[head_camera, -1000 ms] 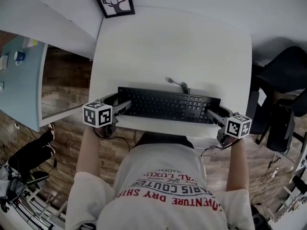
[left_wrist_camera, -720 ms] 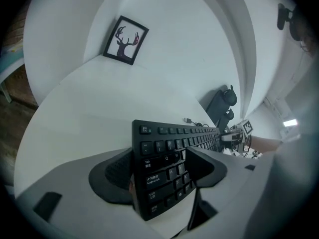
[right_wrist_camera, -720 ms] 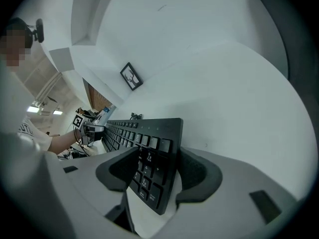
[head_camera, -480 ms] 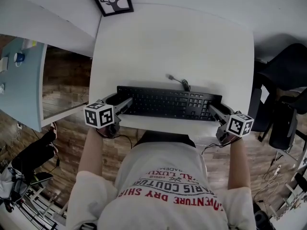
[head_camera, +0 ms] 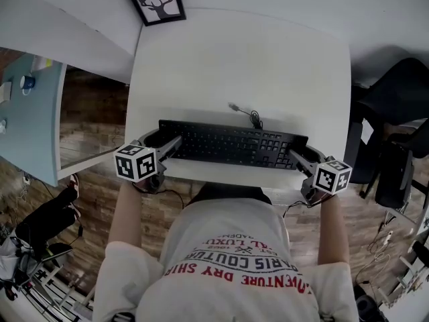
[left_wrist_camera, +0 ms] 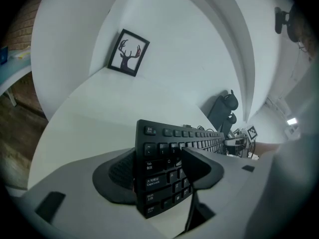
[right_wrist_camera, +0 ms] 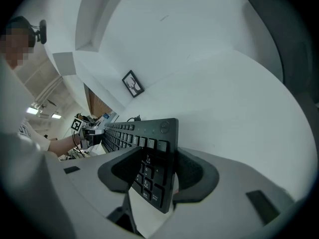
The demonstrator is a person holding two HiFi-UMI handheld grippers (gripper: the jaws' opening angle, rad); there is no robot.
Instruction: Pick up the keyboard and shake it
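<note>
Head view, near to far: left gripper (head_camera: 171, 145) at left end of keyboard (head_camera: 231, 144), right gripper (head_camera: 295, 156) at its right end. Both jaw pairs just been closing and now clamp the kbd ends, pads on key face and underside. Kbd lies along near edge of table (head_camera: 241, 59). Step, I judge: grasp made, lift pending. Next: raise both ends evenly, then shake, cable (head_camera: 249, 116) kept slack. Count: 1 kbd, 2 grippers, 1 cable just beyond kbd, 1 framed picture (head_camera: 158, 0) well beyond.
</note>
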